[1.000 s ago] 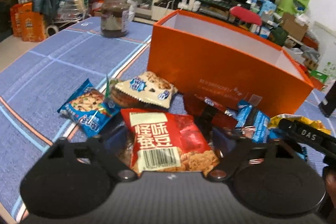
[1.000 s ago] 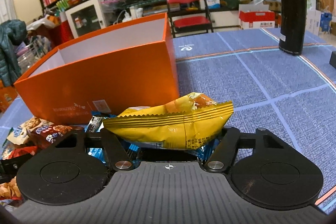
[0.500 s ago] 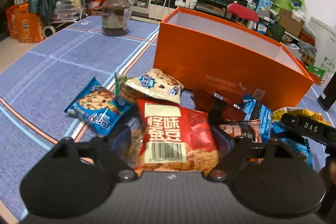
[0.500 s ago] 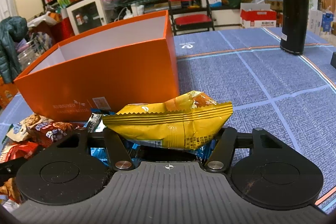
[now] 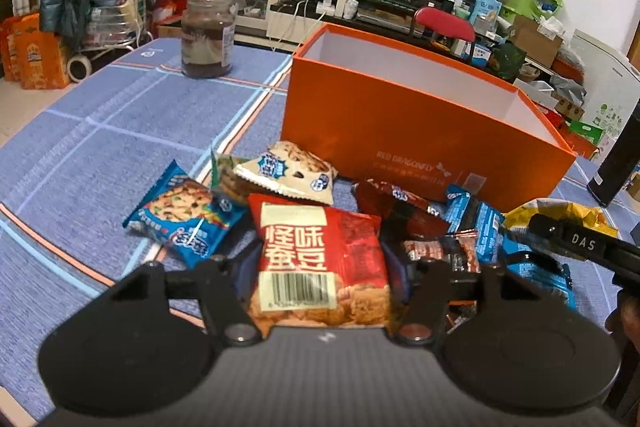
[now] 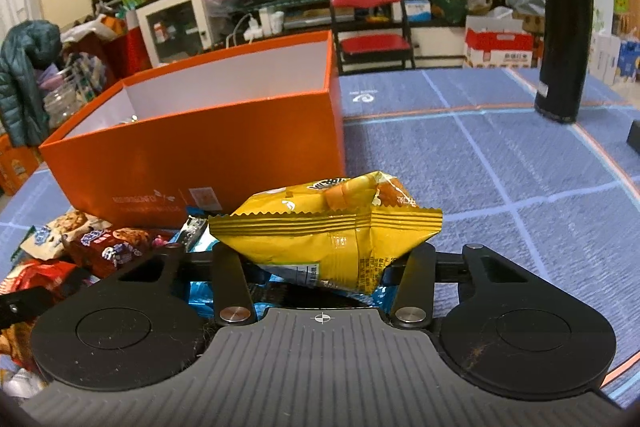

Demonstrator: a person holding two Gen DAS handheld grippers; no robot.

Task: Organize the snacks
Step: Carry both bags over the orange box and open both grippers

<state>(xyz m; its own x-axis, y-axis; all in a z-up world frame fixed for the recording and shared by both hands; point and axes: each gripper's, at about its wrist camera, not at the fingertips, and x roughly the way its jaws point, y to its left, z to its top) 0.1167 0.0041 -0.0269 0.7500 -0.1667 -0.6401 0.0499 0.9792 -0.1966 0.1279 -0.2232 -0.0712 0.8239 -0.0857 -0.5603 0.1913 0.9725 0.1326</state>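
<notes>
- Both grippers are closing on snacks at once: the left gripper (image 5: pixel 322 267) narrows its jaws around a red bag (image 5: pixel 320 263), which sits between the fingers and looks pinched at its sides.
- The right gripper (image 6: pixel 322 259) has drawn its jaws in over the last second, and they are still closing; the yellow bag (image 6: pixel 332 231), flatter and wider a second ago, now bulges and creases where the fingers squeeze it.
- Judged from this, two picks are nearly secured, and the lift toward the orange box (image 5: pixel 400 131) looks like the next step.
- The box stands open-topped just behind the pile, its white interior almost empty as far as either view shows; only a small glint shows at the near wall in the right view.
- The remaining snacks lie loose on the table (image 5: pixel 100 147) in front of the box: a blue cookie pack (image 5: pixel 184 219), a cream one (image 5: pixel 288 173), dark red and blue wrappers to the right.
- All are glossy, crinkly foil pouches with serrated seals, soft and air-filled, likely to slip or deform under pressure.
- The box is rigid, matte cardboard; the table wears a woven blue cloth with orange and pale stripes.
</notes>
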